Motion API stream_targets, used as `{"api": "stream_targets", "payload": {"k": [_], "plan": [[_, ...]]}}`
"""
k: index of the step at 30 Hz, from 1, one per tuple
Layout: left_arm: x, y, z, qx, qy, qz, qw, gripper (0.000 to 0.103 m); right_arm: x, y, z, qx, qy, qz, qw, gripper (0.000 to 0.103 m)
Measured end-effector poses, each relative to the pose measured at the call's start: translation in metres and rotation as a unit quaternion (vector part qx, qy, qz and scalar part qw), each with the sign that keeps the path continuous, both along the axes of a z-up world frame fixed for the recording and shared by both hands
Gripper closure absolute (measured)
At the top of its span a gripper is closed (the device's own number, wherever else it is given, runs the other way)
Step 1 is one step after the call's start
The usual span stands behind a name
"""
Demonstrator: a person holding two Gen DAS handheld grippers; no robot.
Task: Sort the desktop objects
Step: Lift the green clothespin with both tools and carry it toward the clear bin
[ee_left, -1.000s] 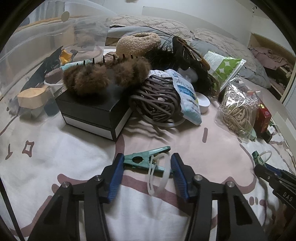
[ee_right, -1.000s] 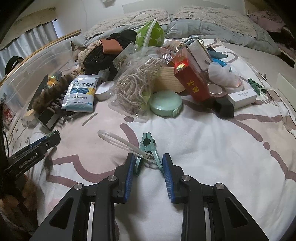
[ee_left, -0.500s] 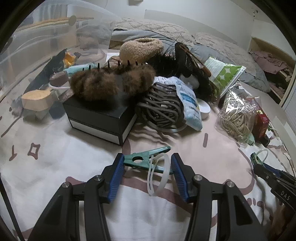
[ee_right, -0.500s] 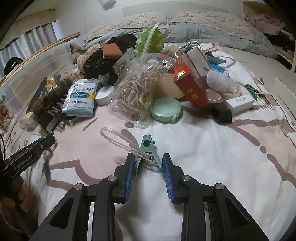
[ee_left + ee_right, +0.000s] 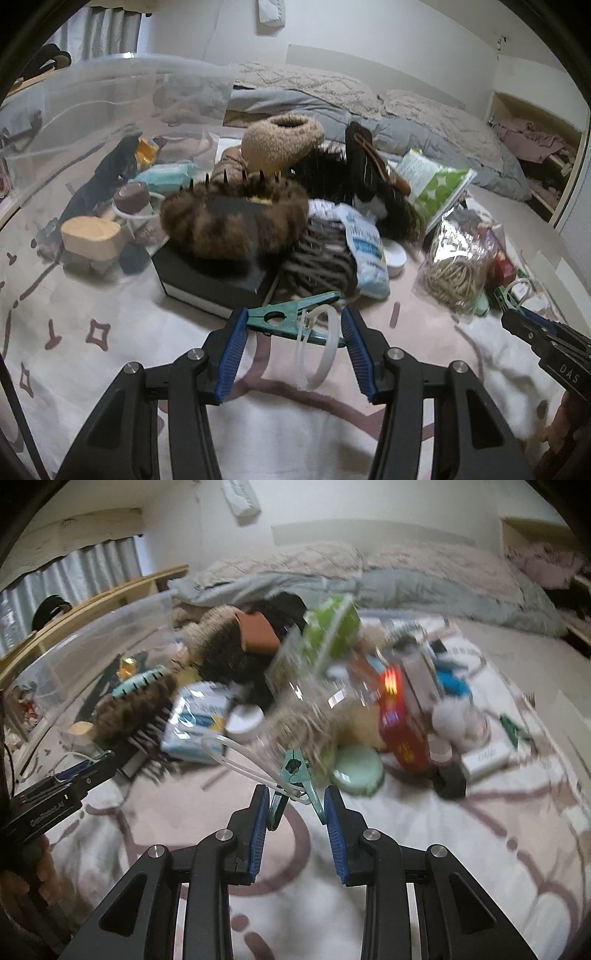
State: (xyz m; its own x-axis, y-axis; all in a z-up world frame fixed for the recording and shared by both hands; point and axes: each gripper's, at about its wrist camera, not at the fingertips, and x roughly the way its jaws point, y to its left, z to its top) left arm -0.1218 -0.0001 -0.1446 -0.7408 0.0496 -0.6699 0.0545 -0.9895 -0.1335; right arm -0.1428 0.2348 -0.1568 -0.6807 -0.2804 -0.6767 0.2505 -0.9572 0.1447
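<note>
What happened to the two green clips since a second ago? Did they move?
Both went up. The left tool has lifted its green clip off the bedspread, white loop dangling. The right tool has raised its own green clip the same way, and the pile looks lower and blurred in its view. Neither grip changed, nothing was let go, and the pile stayed put.
</note>
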Motion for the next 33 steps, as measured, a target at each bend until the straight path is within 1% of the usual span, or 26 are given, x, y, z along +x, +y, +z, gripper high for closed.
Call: {"api": "stream_targets", "payload": {"k": [7,10,13,15,20,24,26,28,33], "plan": [[0.001,-0.004,0.033,0.010,0.026,-0.001,0.9996,0.051,-0.003,-0.014,0.030,-0.001,0.043,0.030,0.999,0.072],[0.001,-0.009,0.053,0.014,0.036,-0.009,0.9992,0.051,-0.006,-0.020,0.041,-0.007,0.056,0.044,0.997,0.072],[0.002,-0.017,0.079,0.010,0.056,-0.012,0.9983,0.051,-0.010,-0.024,0.056,-0.018,0.070,0.057,0.996,0.072],[0.001,-0.024,0.099,0.001,0.069,-0.019,0.9974,0.051,-0.013,-0.028,0.068,-0.030,0.081,0.067,0.994,0.072],[-0.003,-0.046,0.139,-0.023,0.098,-0.025,0.9946,0.051,-0.019,-0.039,0.097,-0.053,0.103,0.086,0.990,0.072],[-0.010,-0.067,0.165,-0.038,0.124,-0.017,0.9915,0.051,-0.026,-0.049,0.122,-0.066,0.118,0.092,0.987,0.072],[-0.016,-0.077,0.175,-0.042,0.134,-0.012,0.9900,0.051,-0.031,-0.053,0.134,-0.087,0.118,0.096,0.985,0.072],[-0.021,-0.086,0.182,-0.046,0.139,-0.013,0.9891,0.051,-0.035,-0.060,0.147,-0.096,0.124,0.099,0.983,0.072],[-0.043,-0.111,0.195,-0.070,0.148,-0.001,0.9865,0.051,-0.042,-0.092,0.176,-0.073,0.157,0.119,0.978,0.072]]}}
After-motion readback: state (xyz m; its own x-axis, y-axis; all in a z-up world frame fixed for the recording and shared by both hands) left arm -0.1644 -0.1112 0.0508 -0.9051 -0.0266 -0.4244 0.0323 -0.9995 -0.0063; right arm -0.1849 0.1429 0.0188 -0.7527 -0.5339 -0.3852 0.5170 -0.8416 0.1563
